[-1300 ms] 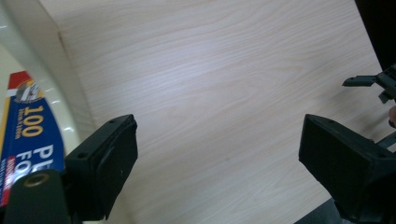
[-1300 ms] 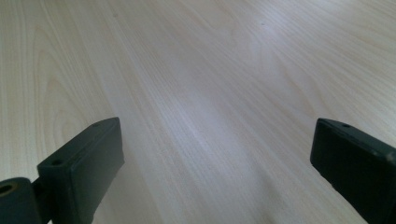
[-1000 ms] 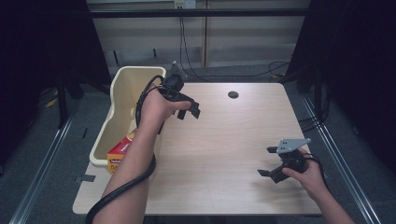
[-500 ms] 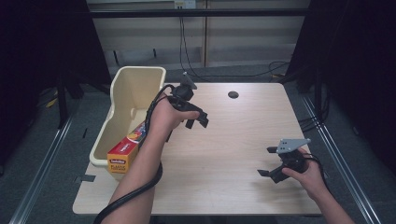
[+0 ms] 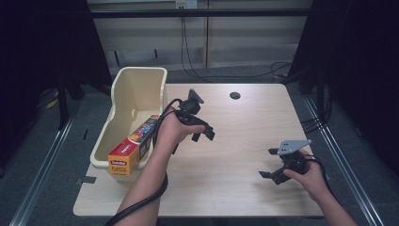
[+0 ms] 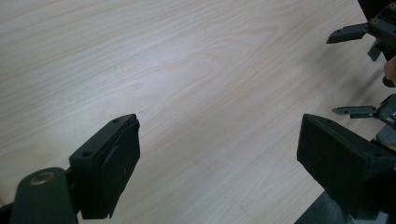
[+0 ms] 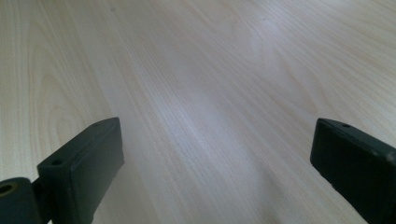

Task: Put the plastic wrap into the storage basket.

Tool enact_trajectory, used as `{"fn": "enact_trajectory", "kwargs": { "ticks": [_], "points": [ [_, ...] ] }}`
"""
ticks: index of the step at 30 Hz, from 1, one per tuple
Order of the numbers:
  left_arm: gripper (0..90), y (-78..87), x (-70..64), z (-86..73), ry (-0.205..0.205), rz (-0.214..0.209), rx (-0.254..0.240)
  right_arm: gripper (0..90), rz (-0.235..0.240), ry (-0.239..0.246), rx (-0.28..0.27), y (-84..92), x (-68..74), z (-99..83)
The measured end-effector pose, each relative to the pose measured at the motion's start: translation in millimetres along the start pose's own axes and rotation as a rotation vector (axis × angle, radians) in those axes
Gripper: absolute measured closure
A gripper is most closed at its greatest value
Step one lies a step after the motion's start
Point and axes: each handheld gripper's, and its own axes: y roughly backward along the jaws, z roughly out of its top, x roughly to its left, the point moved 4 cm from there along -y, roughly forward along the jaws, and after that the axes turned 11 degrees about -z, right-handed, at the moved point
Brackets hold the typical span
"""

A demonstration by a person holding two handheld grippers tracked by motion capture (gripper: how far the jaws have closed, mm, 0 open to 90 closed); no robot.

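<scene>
Since a second ago the left hand-held gripper point(image 5: 202, 133) has moved off the cream plastic bin point(image 5: 136, 84) and come lower over the light wooden desk point(image 5: 235, 188), leaving the long red-and-yellow cardboard plastic-wrap box point(image 5: 131, 148) uncovered. Box lies slantwise in the bin, its near end jutting past the bin's front lip toward 7 o'clock. Left hand-held gripper just to the box's 3 o'clock; jaws wide, just closing slightly, nothing between them but bare wood. Right hand-held gripper point(image 5: 273, 165) sits well apart at the desk's 4 o'clock, unmoved, jaws spread wide and empty. Small dark round hole point(image 5: 235, 95) at 12 o'clock.
</scene>
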Motion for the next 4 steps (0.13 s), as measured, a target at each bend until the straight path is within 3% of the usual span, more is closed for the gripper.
{"fn": "enact_trajectory", "kwargs": {
  "ticks": [4],
  "points": [
    [13.4, -8.1, 0.8, -4.8, -0.013, -0.005, -0.002, 2.6, 0.002, -0.001, 0.009, -0.7, 0.3, -0.6]
  ]
}}
